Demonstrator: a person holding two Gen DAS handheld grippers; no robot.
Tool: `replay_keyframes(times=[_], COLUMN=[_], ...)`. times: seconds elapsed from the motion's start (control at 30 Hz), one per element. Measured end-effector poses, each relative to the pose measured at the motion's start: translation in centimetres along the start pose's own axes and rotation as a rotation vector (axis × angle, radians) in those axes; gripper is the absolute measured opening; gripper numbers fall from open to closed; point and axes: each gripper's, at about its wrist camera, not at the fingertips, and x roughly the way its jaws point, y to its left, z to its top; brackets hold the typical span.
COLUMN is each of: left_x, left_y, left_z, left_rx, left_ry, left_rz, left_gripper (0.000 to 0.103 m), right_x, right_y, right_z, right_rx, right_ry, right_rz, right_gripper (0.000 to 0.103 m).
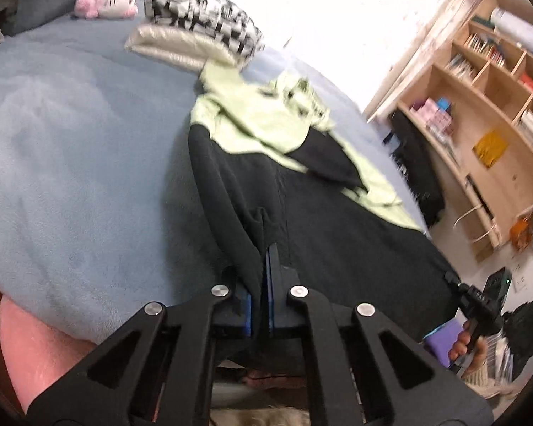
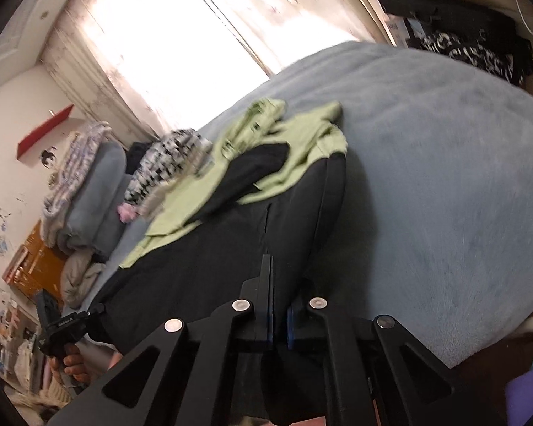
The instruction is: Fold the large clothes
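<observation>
A large black and light-green garment [image 1: 302, 191] lies along the blue bed, green upper part far, black part near. My left gripper [image 1: 264, 259] is shut on the black hem at its near left corner. My right gripper [image 2: 279, 277] is shut on the black hem at the near right corner; the garment [image 2: 231, 230] stretches away from it. Each view shows the other gripper at the opposite corner: the right gripper [image 1: 455, 278] and the left gripper [image 2: 96, 310], both gripping the hem edge.
The blue fleece bedcover [image 1: 71, 142] spreads around the garment. A checked folded cloth on a beige pillow [image 1: 195, 32] and a pink plush toy [image 1: 106, 0] lie at the far end. A wooden bookshelf [image 1: 479, 113] stands beside the bed. A bright curtained window [image 2: 181, 35] is behind.
</observation>
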Motion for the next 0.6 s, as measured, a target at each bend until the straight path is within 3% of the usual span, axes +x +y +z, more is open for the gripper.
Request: replay_keyframes(times=[0.2, 0.33, 0.47, 0.6], left_x=[-4.9, -7.9, -8.8, -6.1], left_y=[-2.3, -2.2, -0.3, 0.9], left_z=[0.5, 0.9, 3.2, 7.9], left_rx=[0.003, -0.04, -0.128, -0.207], left_ry=[-0.021, -0.005, -0.038, -0.073], left_rz=[-0.025, -0.036, -0.021, -0.048], left_gripper=[0.002, 0.002, 0.001, 0.001], right_x=[-3.6, -4.2, -2.6, 1.5], right_y=[3.1, 3.1, 1.4, -0.6], right_z=[1.1, 2.4, 4.1, 7.6], right_rx=[-0.034, 0.03, 0.171, 0.3], right_ry=[0.001, 0.042, 0.047, 0.036], right_rz=[0.011, -0.002, 0.004, 0.014], right_gripper=[0.004, 0.003, 0.004, 0.004])
